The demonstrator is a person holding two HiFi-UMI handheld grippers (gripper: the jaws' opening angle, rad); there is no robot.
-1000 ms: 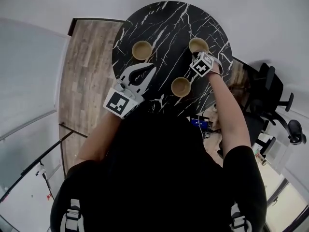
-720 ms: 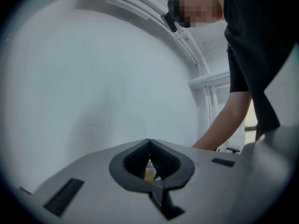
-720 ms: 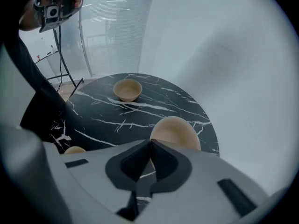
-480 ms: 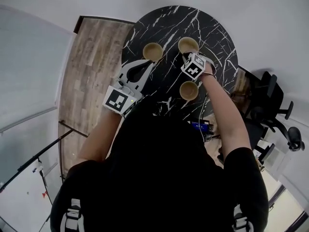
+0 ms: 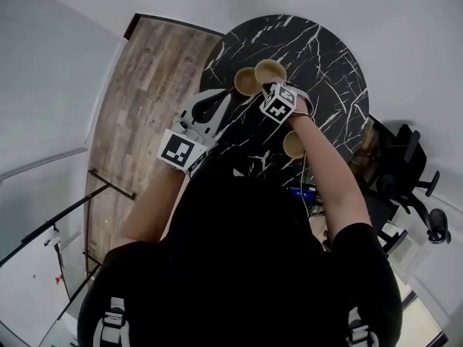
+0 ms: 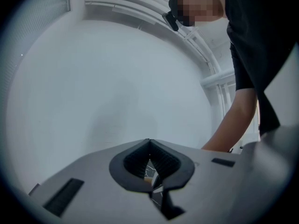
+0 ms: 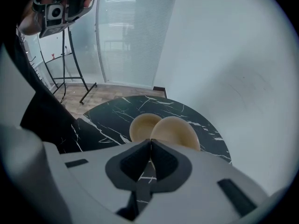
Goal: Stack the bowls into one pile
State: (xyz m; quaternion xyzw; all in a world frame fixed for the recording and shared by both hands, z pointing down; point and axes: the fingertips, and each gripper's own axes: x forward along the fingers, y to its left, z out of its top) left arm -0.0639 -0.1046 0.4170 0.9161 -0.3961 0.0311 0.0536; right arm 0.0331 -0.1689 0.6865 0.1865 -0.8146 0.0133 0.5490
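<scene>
Three tan bowls are on or over the round black marble table (image 5: 325, 56). My right gripper (image 5: 269, 85) is shut on the near rim of one bowl (image 5: 271, 69) and holds it just above the table. Its left side overlaps the second bowl (image 5: 244, 82). In the right gripper view the held bowl (image 7: 176, 132) sits just beyond the closed gripper (image 7: 150, 143), partly covering the other bowl (image 7: 141, 125). The third bowl (image 5: 294, 144) stands near the table's front edge, behind my right forearm. My left gripper (image 5: 226, 96) is shut and empty, left of the bowls.
Wooden flooring (image 5: 137, 100) lies left of the table and black office chairs (image 5: 409, 186) stand to its right. A white wall fills the left gripper view beyond its jaws (image 6: 149, 143), with the person's arm (image 6: 238, 120) at the right. A glass partition (image 7: 126, 36) stands behind the table.
My right gripper has carried its bowl leftward from the table's right side until it overlaps the far-left bowl. My left gripper has shifted toward the table's left edge, still shut.
</scene>
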